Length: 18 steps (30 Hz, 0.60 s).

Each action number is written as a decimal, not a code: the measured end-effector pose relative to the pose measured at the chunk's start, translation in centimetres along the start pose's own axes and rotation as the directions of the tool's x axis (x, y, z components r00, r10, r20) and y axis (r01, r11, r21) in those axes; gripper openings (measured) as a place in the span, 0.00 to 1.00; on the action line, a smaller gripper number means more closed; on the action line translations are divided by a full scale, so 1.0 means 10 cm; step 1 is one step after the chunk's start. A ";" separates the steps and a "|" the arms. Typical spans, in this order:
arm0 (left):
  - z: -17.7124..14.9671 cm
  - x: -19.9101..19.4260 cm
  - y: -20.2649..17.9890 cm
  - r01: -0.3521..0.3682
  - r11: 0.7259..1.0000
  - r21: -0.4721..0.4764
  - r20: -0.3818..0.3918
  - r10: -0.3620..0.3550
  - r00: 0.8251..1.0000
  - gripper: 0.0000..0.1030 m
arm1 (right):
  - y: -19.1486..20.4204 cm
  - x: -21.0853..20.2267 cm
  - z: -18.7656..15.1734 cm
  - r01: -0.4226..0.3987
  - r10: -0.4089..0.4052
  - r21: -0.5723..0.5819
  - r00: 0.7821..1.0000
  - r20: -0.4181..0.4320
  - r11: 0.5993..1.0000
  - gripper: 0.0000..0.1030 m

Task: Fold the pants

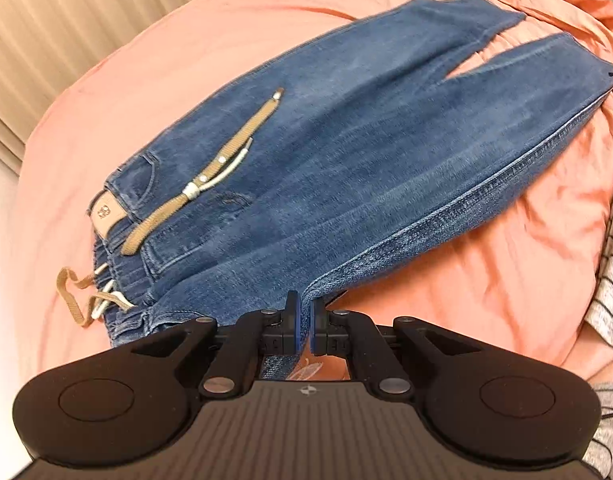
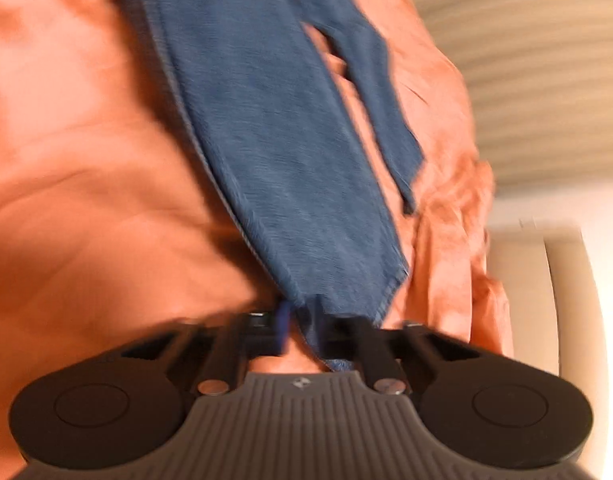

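While blue jeans lay flat across the orange bedsheet, left tongs pinched the side seam near the waistband, right tongs clamped a leg hem.

I see the pants, blue denim jeans, lying flat on the orange bedsheet, stretched diagonally in my left wrist view with the elastic waistband at lower left and the two leg ends apart at upper right. A tan belt with pale cords lies across the hip area, and a leather patch sits at the waistband. In my blurred right wrist view, one leg hem lies nearest me.
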<state>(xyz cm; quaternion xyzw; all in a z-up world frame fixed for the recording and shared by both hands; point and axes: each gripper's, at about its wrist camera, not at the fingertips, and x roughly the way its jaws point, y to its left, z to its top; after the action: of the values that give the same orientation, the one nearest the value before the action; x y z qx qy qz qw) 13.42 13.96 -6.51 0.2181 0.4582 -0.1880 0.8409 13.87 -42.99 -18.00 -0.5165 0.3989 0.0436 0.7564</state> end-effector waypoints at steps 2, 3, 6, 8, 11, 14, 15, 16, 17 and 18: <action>0.03 -0.05 0.03 -0.014 1.000 -0.021 0.014 0.015 1.000 0.03 | -0.15 -0.05 0.02 0.030 -0.033 0.090 0.999 0.028 0.995 0.00; 0.05 -0.09 0.05 -0.026 0.999 -0.029 0.025 0.027 0.999 0.03 | -0.21 -0.09 0.04 0.051 -0.055 0.114 0.998 0.038 0.992 0.00; 0.19 -0.21 0.14 -0.060 0.997 -0.047 0.066 0.063 0.996 0.03 | -0.49 -0.20 0.14 0.097 -0.112 0.188 0.991 0.070 0.977 0.00; 0.32 -0.28 0.24 -0.079 0.995 -0.062 0.089 0.084 0.992 0.03 | -0.74 -0.23 0.27 0.119 -0.141 0.229 0.987 0.080 0.966 0.00; 0.59 -0.35 0.41 -0.115 0.990 -0.081 0.125 0.124 0.984 0.03 | -1.12 -0.18 0.52 0.148 -0.176 0.272 0.981 0.082 0.951 0.00; 0.90 -0.34 0.60 -0.155 0.984 -0.084 0.142 0.166 0.976 0.04 | -1.45 -0.07 0.82 0.156 -0.188 0.310 0.979 0.075 0.938 0.00; 1.02 -0.30 0.66 -0.166 0.982 -0.090 0.139 0.177 0.974 0.04 | -1.56 0.01 0.94 0.162 -0.193 0.315 0.979 0.069 0.935 0.00; 1.15 -0.23 0.74 -0.174 0.980 -0.099 0.132 0.186 0.974 0.04 | -1.64 0.09 1.04 0.166 -0.194 0.314 0.979 0.061 0.935 0.00; 1.26 -0.15 0.82 -0.177 0.978 -0.109 0.121 0.190 0.974 0.03 | -1.71 0.18 1.16 0.167 -0.193 0.311 0.980 0.053 0.936 0.00; 1.37 -0.05 0.89 -0.181 0.976 -0.117 0.108 0.194 0.975 0.03 | -1.78 0.29 1.27 0.167 -0.189 0.308 0.981 0.043 0.937 0.00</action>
<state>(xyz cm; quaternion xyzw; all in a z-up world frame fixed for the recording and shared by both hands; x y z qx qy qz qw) 27.16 14.07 2.28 0.2036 0.3941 -0.0954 0.8911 31.42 -41.79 -4.72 -0.4263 0.3252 -0.0682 0.8413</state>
